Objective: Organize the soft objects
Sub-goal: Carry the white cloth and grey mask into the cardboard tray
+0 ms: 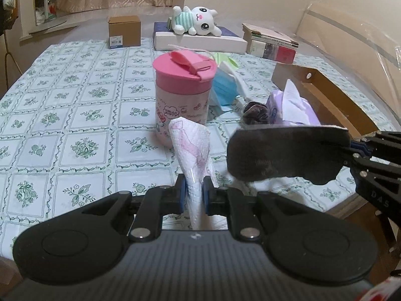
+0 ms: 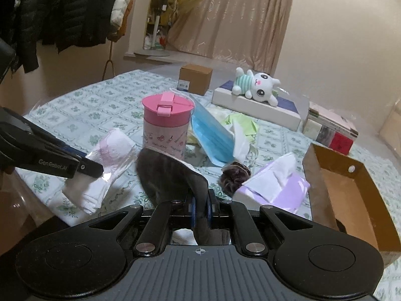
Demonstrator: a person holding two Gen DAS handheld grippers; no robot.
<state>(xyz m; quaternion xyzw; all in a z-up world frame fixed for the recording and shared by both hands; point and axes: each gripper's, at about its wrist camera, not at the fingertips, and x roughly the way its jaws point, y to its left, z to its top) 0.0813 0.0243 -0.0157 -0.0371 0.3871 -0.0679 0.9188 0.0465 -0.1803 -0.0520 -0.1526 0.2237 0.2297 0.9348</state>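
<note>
Right wrist view shows the cardboard box (image 2: 351, 195) lying open at the table's right edge, the likely destination. Both loads are lifted, so the carry step is in hand. The right gripper (image 2: 200, 207) clamps a grey sock (image 2: 170, 175); the left gripper (image 1: 193, 193) pinches a wrapped tissue pack (image 1: 193, 145). Next, each needs swinging over the box before release.

A pink-lidded cup (image 1: 182, 92) stands upright directly ahead of the jaws on the floral tablecloth (image 1: 62, 115), with a small brown carton (image 1: 124, 31) far ahead left, stacked books (image 1: 272, 44) far ahead right, and an open cardboard box (image 2: 351, 195) at right.
</note>
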